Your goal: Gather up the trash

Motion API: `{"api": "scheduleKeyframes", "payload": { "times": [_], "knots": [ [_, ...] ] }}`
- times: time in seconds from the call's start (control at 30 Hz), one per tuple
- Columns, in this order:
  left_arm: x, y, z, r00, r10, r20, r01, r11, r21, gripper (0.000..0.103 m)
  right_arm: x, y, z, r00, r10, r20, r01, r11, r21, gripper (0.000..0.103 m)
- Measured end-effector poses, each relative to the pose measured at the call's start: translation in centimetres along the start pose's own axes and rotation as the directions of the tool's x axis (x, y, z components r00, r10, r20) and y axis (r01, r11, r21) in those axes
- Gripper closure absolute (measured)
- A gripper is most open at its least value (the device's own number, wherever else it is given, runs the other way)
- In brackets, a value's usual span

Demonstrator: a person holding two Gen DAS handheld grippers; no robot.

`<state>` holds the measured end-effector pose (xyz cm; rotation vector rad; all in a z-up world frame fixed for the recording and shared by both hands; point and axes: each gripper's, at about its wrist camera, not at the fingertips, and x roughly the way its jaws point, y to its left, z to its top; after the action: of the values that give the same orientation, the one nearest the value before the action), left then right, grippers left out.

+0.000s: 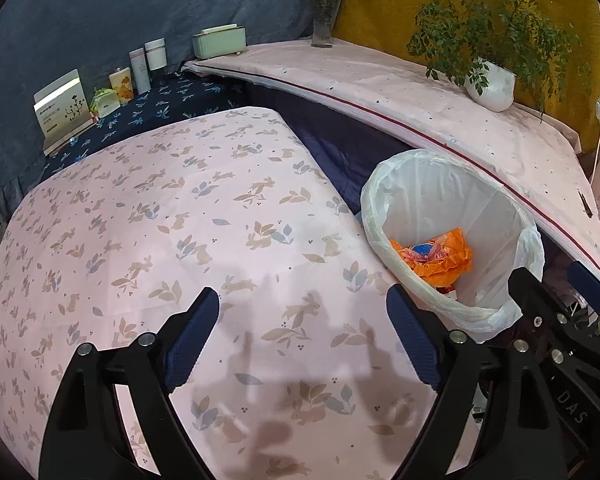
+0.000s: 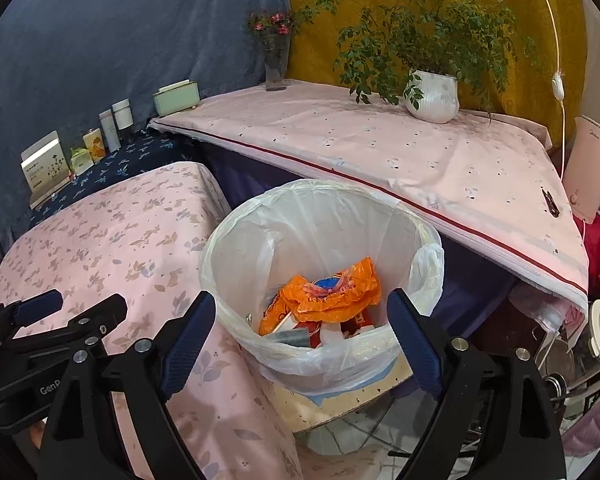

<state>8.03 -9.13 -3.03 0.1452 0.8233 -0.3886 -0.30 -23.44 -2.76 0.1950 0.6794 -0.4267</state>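
Both jaws stand wide and empty over a lined trash bin [image 2: 320,280] in a cloth-draped room, with nothing between the pads of either tool. The right hand-held gripper [image 2: 302,334] hovers directly above the bin, whose near rim sits between its fingertips and just below them. The left hand-held gripper [image 1: 302,338] hangs beside it over a pink rabbit-print bench [image 1: 160,240], with the bin ahead and to its right.

Inside the white liner, just beyond the right tool's fingertips, lies a crumpled orange wrapper [image 2: 332,292] on top of red and grey packets, so at least part of the collecting looks done. The printed cloth ahead of the left tool shows no loose litter in either view. What remains is hard to judge; any further trash would have to lie outside these frames.

Farther ahead and to the left of both tools, a dark blue leaf-print surface carries a row of boxes and bottles [image 1: 100,92] and a pale green tissue box [image 1: 219,41], neatly arranged rather than discarded. Ahead and to the right, a second pink-covered bench [image 2: 380,152] holds a glass vase of pink flowers [image 2: 277,56] and a white potted plant [image 2: 432,96]. Blue and mustard fabric backs the scene.
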Motion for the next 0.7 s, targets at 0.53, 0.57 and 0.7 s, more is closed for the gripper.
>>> {"api": "scheduleKeyframes", "payload": {
  "times": [0.53, 0.57, 0.7],
  "knots": [
    [0.8, 1.7, -2.8, 0.998, 0.051, -0.022, -0.052, 0.999, -0.015, 0.011, 0.0, 0.6, -2.7, 0.998, -0.057, -0.016, 0.056, 0.997, -0.045, 0.007],
    [0.8, 1.7, -3.0, 0.998, 0.053, -0.02, -0.054, 0.998, -0.018, 0.011, 0.0, 0.6, -2.8, 0.998, -0.055, -0.017, 0.054, 0.997, -0.046, 0.007],
    [0.9, 1.6, -3.3, 0.998, 0.056, -0.015, -0.056, 0.998, -0.017, 0.01, -0.2, 0.2, -3.3, 0.999, -0.035, -0.028, 0.034, 0.999, -0.03, 0.007]
  ]
}}
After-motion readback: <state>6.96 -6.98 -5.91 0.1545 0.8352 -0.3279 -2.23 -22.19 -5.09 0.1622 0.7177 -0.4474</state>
